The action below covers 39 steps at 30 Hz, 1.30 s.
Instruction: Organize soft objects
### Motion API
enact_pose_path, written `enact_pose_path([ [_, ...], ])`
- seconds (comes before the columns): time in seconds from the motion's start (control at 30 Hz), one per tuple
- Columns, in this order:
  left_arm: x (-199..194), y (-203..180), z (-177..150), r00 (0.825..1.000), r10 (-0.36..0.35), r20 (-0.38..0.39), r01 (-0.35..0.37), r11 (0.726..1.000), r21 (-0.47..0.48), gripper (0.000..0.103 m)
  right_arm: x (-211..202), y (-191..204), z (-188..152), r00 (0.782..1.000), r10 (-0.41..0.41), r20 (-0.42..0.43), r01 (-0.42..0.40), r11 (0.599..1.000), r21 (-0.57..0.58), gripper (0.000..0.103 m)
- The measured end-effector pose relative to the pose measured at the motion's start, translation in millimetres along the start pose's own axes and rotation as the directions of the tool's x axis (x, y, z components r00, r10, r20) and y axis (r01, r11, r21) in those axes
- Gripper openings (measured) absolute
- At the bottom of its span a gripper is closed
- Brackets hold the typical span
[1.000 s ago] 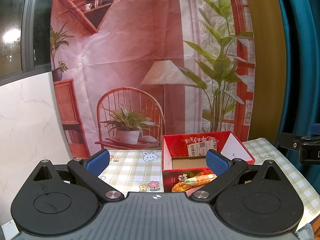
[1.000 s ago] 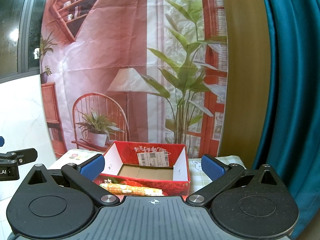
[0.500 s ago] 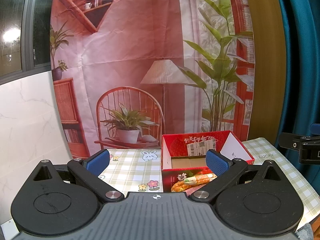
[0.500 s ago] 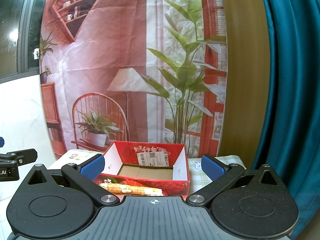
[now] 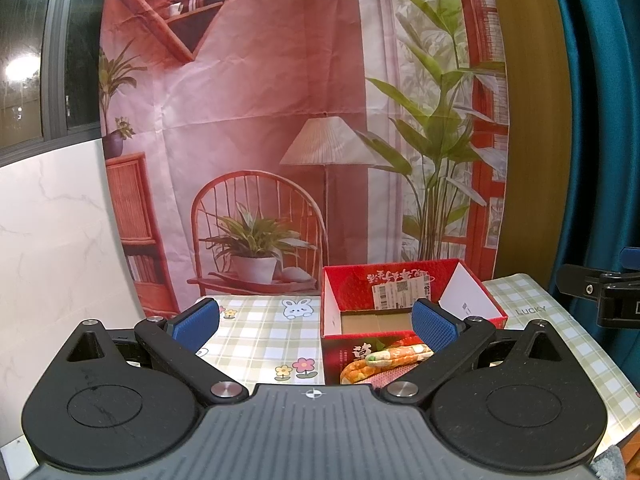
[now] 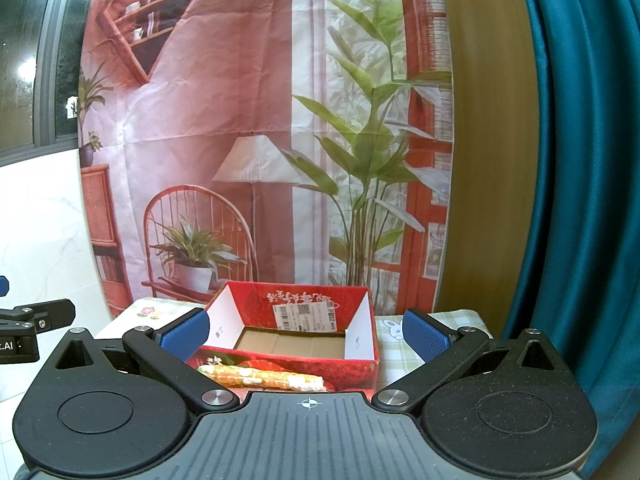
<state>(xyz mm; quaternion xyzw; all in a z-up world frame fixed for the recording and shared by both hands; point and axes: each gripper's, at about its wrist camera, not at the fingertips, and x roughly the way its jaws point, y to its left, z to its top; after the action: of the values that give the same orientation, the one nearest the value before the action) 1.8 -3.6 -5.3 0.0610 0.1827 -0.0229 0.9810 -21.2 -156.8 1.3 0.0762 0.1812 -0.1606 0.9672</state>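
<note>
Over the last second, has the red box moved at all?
No. In the right wrist view the red box keeps its place against the printed backdrop, and the patterned soft roll lies in front of it as before.

Green and white checked tablecloth [image 5: 256,336] with cartoon bunnies and flowers, spread over the counter. Behind it, hanging printed backdrop [image 5: 280,120] in pinkish red: wicker chair with a potted plant, floor lamp, tall leafy plant, bookshelf. Teal curtain [image 6: 580,160] at far right. White marble-look wall panel [image 5: 52,232] at left, below a dark window [image 5: 24,60].
</note>
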Motion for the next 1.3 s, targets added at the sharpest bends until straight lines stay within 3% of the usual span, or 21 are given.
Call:
enact_pose_path([
  [0.53, 7, 4, -4, 0.999, -0.041, -0.026, 0.04, 0.998, -0.047, 0.103, 1, -2, -2, 1.0, 0.014, 0.006, -0.014, 1.0, 0.014, 0.103],
  [0.7, 12, 6, -16, 1.0, 0.005, 0.009, -0.005, 1.0, -0.015, 0.103, 2, -7, -12, 0.999, 0.031, 0.036, -0.031, 0.999, 0.014, 0.103],
  [0.93, 37, 14, -48, 0.996, -0.039, -0.075, 0.038, 0.999, -0.011, 0.103, 18, -7, -47, 0.999, 0.043, 0.018, -0.043, 0.999, -0.018, 0.103],
  [1.13, 67, 22, -84, 0.979, -0.101, -0.176, 0.094, 0.995, -0.043, 0.103, 37, -3, -86, 0.998, 0.045, -0.053, -0.049, 0.997, -0.065, 0.103],
  [1.3, 96, 26, -114, 0.943, -0.191, -0.271, 0.162, 0.979, -0.127, 0.103, 59, -4, -123, 0.987, 0.037, -0.155, -0.049, 0.996, -0.08, 0.103],
])
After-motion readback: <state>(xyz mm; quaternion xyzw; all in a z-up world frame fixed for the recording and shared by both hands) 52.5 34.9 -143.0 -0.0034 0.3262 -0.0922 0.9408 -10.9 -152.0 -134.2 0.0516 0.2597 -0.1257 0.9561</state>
